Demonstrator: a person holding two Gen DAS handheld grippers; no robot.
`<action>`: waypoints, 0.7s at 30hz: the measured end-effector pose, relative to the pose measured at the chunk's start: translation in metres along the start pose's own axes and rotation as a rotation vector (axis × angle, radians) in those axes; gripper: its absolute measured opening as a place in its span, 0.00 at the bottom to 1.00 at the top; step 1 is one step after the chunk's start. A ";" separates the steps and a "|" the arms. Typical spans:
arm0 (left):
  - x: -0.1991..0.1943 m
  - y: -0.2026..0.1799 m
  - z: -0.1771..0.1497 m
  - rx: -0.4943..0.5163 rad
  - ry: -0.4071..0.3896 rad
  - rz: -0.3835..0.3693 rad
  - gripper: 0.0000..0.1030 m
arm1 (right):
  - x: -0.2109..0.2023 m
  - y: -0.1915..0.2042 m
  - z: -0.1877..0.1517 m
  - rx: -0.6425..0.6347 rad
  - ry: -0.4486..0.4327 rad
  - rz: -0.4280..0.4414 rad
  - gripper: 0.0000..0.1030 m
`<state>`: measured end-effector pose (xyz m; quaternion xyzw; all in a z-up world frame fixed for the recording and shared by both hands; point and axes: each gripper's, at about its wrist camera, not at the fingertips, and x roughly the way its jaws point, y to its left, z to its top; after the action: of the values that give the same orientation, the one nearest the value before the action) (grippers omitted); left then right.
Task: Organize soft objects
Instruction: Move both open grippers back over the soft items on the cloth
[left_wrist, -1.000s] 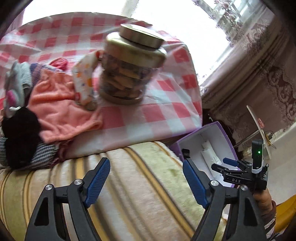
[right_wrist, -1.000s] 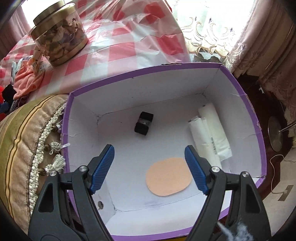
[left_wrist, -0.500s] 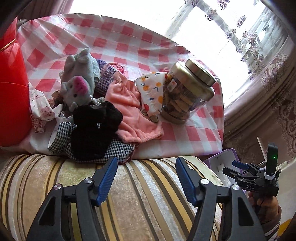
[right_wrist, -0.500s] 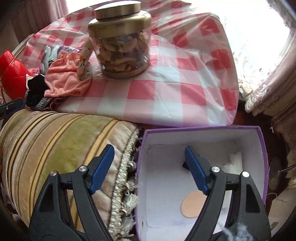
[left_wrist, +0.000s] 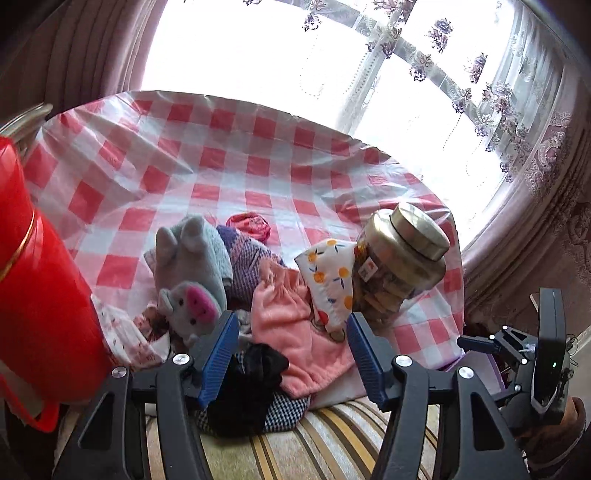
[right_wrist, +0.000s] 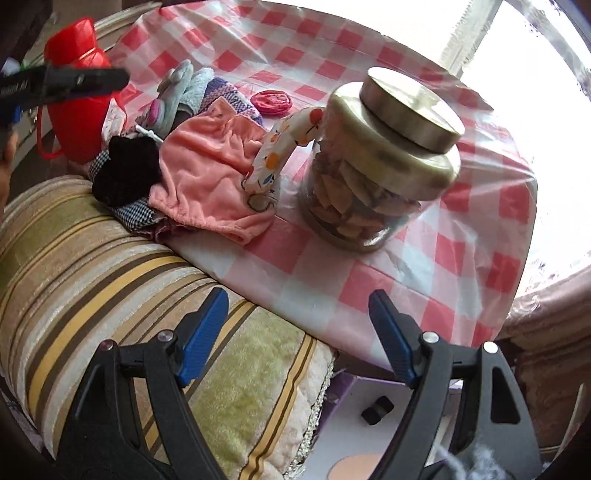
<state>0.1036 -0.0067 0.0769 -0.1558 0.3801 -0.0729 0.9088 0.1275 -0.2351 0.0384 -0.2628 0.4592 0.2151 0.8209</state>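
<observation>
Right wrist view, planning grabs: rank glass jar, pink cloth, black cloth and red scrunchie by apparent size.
1. glass jar, though it sits nearer the camera, so unsure against
2. pink cloth
3. black cloth
4. red scrunchie

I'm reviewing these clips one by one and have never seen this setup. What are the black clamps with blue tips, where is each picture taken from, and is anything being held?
There is no robot here. A person carries a hand-held clamp in each hand, and a wide-angle camera on each clamp looks forward along its two blue-padded fingers.

One picture is from the left gripper. It is open and empty, hovering at a pile of soft things on the checked tablecloth: a grey plush pig, a pink cloth and a black cloth. A red jug stands to the left, a lidded glass jar to the right.

The other picture is from the right gripper, also open and empty, above a striped cushion. Below it shows a corner of a purple-edged box.
</observation>
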 end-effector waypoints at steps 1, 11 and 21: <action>0.001 -0.001 0.007 0.007 -0.008 0.002 0.60 | 0.002 0.001 0.000 -0.024 0.011 -0.017 0.78; 0.013 -0.007 0.023 0.011 -0.015 -0.035 0.60 | -0.018 -0.071 -0.031 0.171 0.035 -0.090 0.78; -0.006 -0.022 0.030 0.022 -0.057 -0.063 0.60 | -0.116 -0.152 -0.064 0.479 -0.178 -0.186 0.78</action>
<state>0.1206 -0.0187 0.1083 -0.1599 0.3483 -0.1014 0.9181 0.1208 -0.4055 0.1463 -0.0823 0.3967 0.0461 0.9131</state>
